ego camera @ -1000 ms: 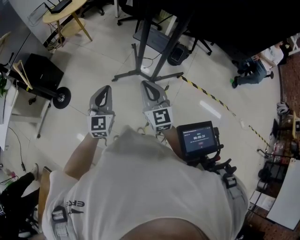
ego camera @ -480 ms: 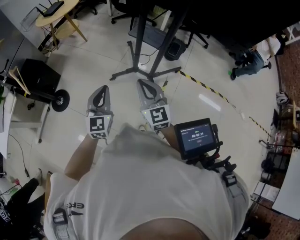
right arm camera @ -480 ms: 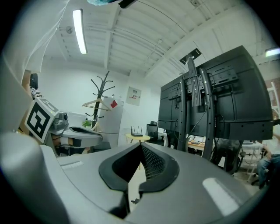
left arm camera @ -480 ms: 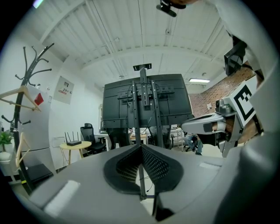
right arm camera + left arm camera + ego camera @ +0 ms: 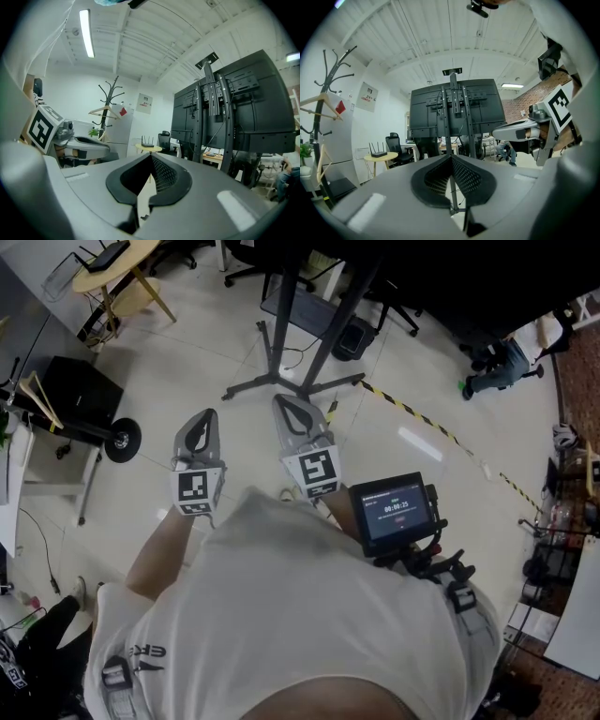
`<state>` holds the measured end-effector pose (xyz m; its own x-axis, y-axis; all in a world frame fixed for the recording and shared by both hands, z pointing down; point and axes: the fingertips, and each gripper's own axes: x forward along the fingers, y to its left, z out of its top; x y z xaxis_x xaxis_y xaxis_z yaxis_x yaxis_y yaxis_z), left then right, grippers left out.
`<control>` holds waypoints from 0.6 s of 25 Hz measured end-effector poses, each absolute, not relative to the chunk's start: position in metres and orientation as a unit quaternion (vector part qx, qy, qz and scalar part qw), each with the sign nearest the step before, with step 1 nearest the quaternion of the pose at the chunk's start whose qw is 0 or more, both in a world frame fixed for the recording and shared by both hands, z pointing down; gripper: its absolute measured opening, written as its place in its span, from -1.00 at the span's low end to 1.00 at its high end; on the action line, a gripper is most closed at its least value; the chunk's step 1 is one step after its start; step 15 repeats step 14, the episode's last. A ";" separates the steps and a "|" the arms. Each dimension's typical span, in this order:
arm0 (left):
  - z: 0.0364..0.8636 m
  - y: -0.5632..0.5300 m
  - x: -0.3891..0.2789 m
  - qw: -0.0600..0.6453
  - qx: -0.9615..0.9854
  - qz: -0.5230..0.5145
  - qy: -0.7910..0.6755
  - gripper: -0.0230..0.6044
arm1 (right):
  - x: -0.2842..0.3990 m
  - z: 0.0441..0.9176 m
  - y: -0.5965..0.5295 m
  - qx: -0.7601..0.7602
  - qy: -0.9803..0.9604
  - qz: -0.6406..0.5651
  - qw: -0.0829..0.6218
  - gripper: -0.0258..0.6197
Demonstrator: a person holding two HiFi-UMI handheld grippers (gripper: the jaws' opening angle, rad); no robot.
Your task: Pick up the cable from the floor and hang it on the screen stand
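Both grippers are held level, side by side, above the pale floor and pointing at the screen stand. The left gripper (image 5: 208,413) (image 5: 451,156) is shut with nothing between its jaws. So is the right gripper (image 5: 279,399) (image 5: 151,154). The black screen stand (image 5: 281,324) (image 5: 452,108) (image 5: 213,108) stands just beyond them on spread legs and carries a large dark screen. A thin dark cable (image 5: 289,352) lies by the stand's base, hard to make out. Each gripper shows in the other's view: the right gripper (image 5: 520,131), the left gripper (image 5: 84,143).
Black-and-yellow tape (image 5: 412,418) runs across the floor to the right. A round yellow table (image 5: 112,263) and a black box (image 5: 80,381) sit at the left, with a coat rack (image 5: 328,93) behind. A person (image 5: 502,362) sits at the far right.
The head view has shifted slightly, so the stand sits a little higher in the picture. Both grippers keep their places and stay shut.
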<state>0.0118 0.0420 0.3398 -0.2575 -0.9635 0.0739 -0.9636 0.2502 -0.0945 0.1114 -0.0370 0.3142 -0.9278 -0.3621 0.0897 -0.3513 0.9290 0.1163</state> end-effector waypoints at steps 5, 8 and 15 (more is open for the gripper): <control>0.338 0.042 0.009 0.000 0.611 0.060 -0.789 -0.92 | 0.108 0.311 -0.036 0.182 -0.980 -0.054 0.054 -0.88; 0.340 0.039 0.009 0.001 0.613 0.060 -0.788 -0.92 | 0.109 0.310 -0.038 0.184 -0.980 -0.055 0.054 -0.88; 0.342 0.034 0.010 0.003 0.614 0.058 -0.787 -0.92 | 0.110 0.313 -0.042 0.186 -0.979 -0.056 0.056 -0.88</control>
